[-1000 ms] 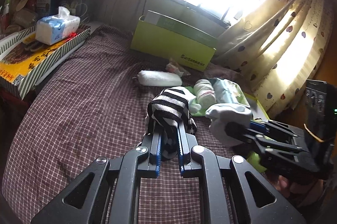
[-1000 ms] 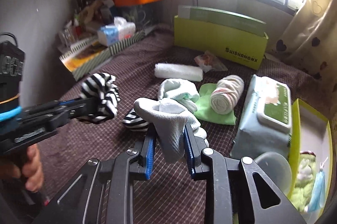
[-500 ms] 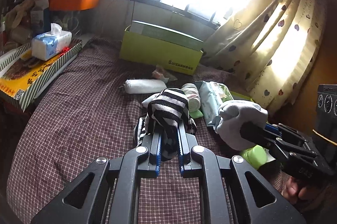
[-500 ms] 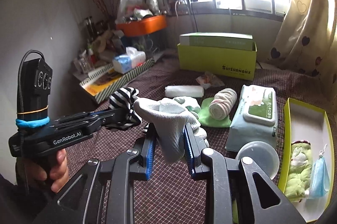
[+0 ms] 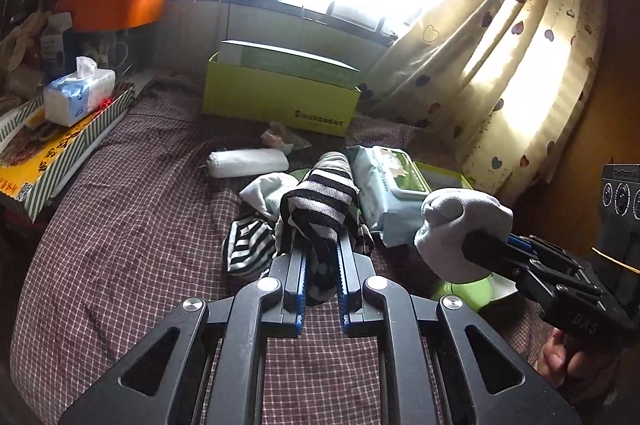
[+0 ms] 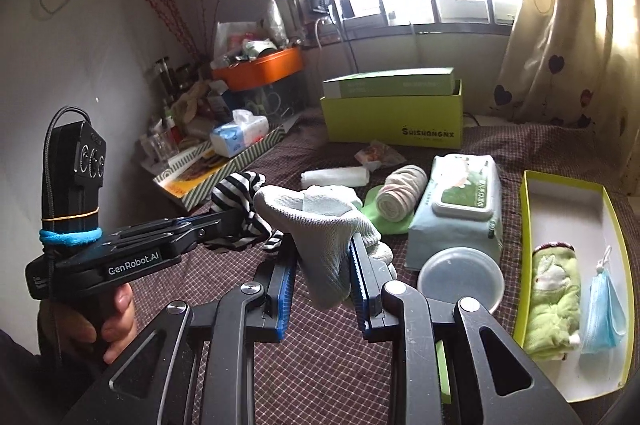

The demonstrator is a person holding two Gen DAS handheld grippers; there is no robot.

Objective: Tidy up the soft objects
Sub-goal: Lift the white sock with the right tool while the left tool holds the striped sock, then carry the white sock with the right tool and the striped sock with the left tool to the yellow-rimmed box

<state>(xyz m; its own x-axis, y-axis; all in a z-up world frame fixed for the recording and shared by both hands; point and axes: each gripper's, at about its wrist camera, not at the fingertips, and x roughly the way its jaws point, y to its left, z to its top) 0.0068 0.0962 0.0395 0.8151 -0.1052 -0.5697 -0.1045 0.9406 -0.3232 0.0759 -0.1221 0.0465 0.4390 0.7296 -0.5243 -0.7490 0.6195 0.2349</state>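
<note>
I had both claws loaded and off the bed. Left claw [image 5: 320, 253] was closed nearly tight on the black-and-white striped sock [image 5: 318, 209], bunched over the tips with a tail hanging between the jaws. Right claw [image 6: 324, 265] was closed wider on the grey sock [image 6: 320, 225], pinched mid-body, cuff gaping up top, toe dangling below. Its striped mate [image 5: 248, 245] lay on the checked bedspread [image 5: 120, 225] under the left claw, and a pale sock [image 5: 268, 189] sat just behind it. Risks as I judged them: both grips were on loose folds, so a quick swing could let fabric creep out and drop a sock. The two claws were close together, so a crossing move could snag one sock on the other's fingers. The open tray [image 6: 568, 209] was at the right with a green towel [image 6: 554, 301] and face mask [image 6: 604, 309] in it; the plastic lid [image 6: 460, 281] and wipes pack [image 6: 460, 209] stood near it, and a low pass could knock them.
</note>
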